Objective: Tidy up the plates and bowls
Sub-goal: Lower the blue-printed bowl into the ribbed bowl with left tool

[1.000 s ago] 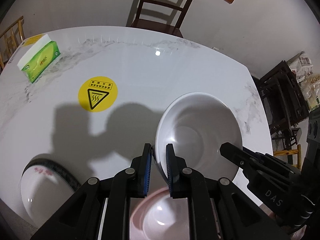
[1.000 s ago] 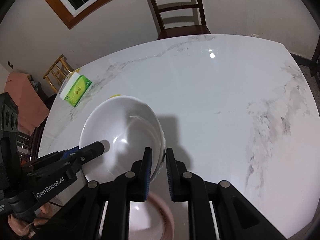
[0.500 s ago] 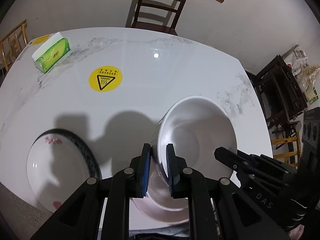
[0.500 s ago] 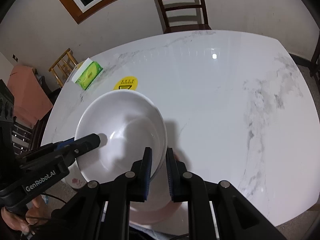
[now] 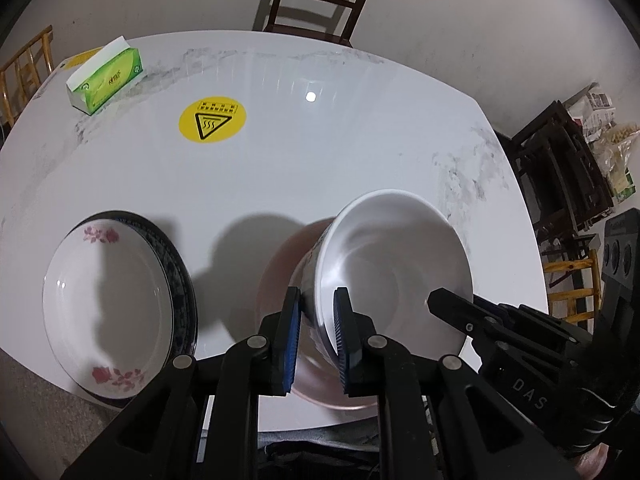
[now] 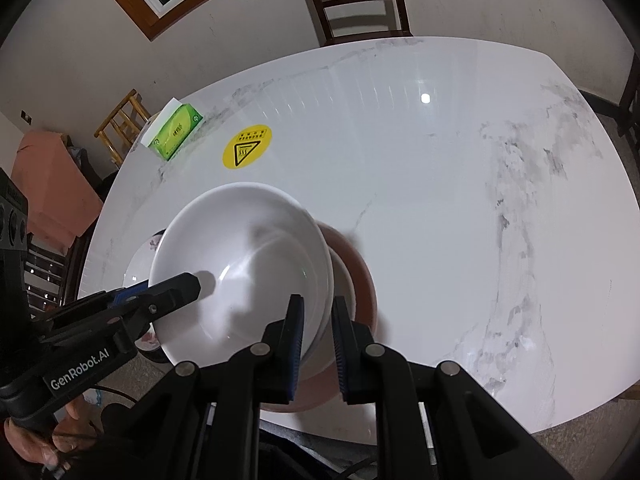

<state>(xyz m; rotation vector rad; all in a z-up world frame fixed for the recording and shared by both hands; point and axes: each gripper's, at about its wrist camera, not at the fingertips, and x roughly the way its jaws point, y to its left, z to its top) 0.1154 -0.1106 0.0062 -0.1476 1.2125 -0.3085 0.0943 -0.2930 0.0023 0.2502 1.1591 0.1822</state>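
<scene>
Both tools gripped the white bowl [image 5: 394, 268] by opposite rims: left tool [image 5: 317, 334]; right tool [image 6: 317, 338]. It hung over a pink plate [image 5: 280, 264] at the desk's [image 5: 320, 152] near edge; a flowered plate [image 5: 108, 300] sat near the left corner.

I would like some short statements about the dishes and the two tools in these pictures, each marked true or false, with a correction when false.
1. Both tools grip the rim of the same white bowl. True: the left tool and the right tool clamp opposite sides of its rim.
2. The white bowl rests flat on the bare table. False: it is tilted, above a pink bowl.
3. The flowered plate lies on a dark-rimmed plate. True.
4. The tissue box is red. False: it is green.
5. The yellow warning sticker is covered by the bowl. False: it shows fully, farther back.
</scene>
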